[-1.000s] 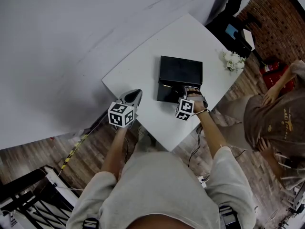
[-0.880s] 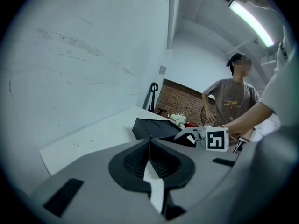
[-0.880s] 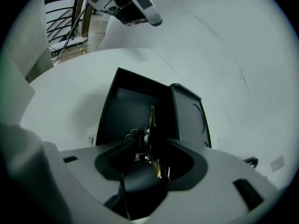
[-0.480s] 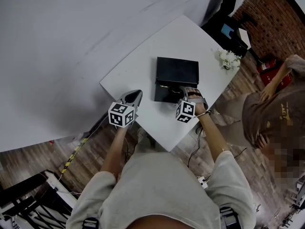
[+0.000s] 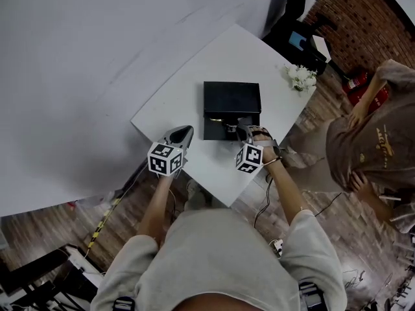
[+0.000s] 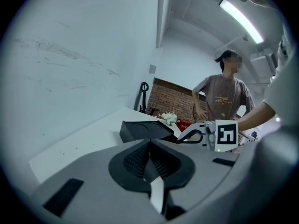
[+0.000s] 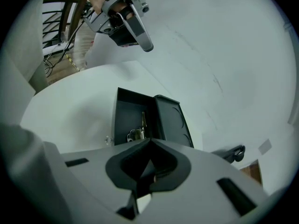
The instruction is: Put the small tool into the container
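Observation:
The black container [image 5: 231, 99] lies open on the white table [image 5: 188, 99], its lid [image 7: 172, 120] folded back beside the tray. A small metal tool [image 7: 136, 134] rests inside the tray; from the head view the tool [image 5: 229, 127] sits at the near end. My right gripper [image 5: 244, 132] hovers just before that end, its jaws shut with nothing between them, and the right gripper [image 7: 149, 141] looks straight down at the tool. My left gripper [image 5: 180, 135] is shut and empty, held over the table left of the container. The left gripper [image 6: 149, 146] points at the container [image 6: 140, 129].
A small bunch of white flowers [image 5: 299, 77] sits at the table's far right corner. A person [image 5: 369, 141] stands to the right of the table. The table's near edge runs just under both grippers; wooden floor lies beyond it.
The right gripper's jaws have closed; they stood open at the container's near end before. The tool now lies uncovered in the tray. The left gripper has held still.

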